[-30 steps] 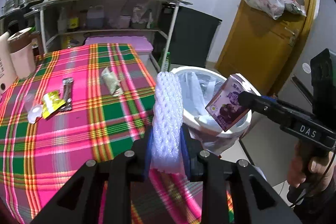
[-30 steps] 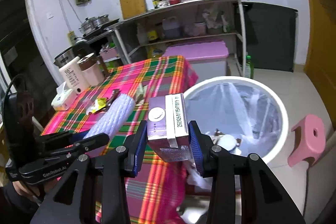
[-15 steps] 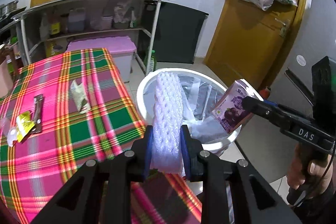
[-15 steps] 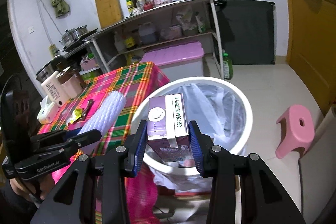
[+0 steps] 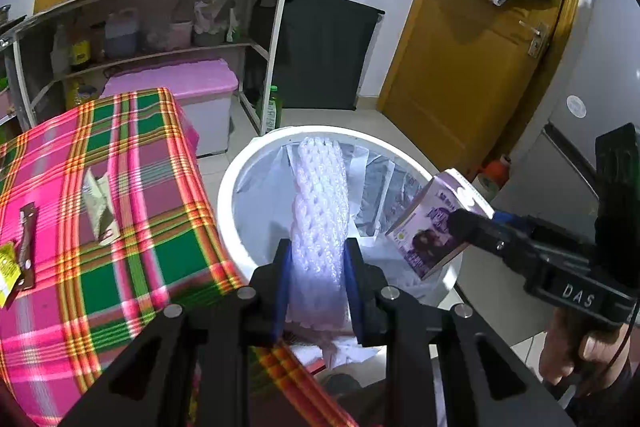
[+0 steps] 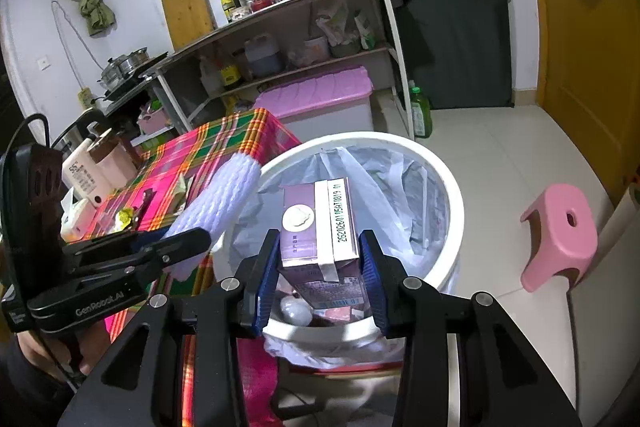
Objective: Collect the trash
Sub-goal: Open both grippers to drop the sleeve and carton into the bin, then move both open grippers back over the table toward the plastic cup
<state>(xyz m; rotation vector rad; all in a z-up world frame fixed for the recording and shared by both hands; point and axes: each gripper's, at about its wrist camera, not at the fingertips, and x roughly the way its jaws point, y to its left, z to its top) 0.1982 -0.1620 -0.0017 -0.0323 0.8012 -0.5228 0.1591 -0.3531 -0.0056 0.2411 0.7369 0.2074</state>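
Observation:
My left gripper [image 5: 320,267] is shut on a white foam fruit net [image 5: 320,211] and holds it over the near rim of the white trash bin [image 5: 228,195]. My right gripper [image 6: 318,263] is shut on a purple milk carton [image 6: 320,227] and holds it above the bin's opening [image 6: 452,187]. The carton also shows in the left wrist view [image 5: 428,227], and the foam net in the right wrist view [image 6: 224,199]. The bin is lined with a clear bag and holds some trash.
The plaid-clothed table [image 5: 80,227] left of the bin carries a crumpled wrapper [image 5: 98,207], a brown wrapper [image 5: 26,239] and a yellow wrapper [image 5: 6,267]. A pink stool [image 6: 560,231] stands right of the bin. Shelves [image 5: 160,27] and a pink-lidded box [image 5: 176,83] stand behind.
Both grippers have moved right, from over the table edge to over the bin, each carrying its item. The bin now sits under both.

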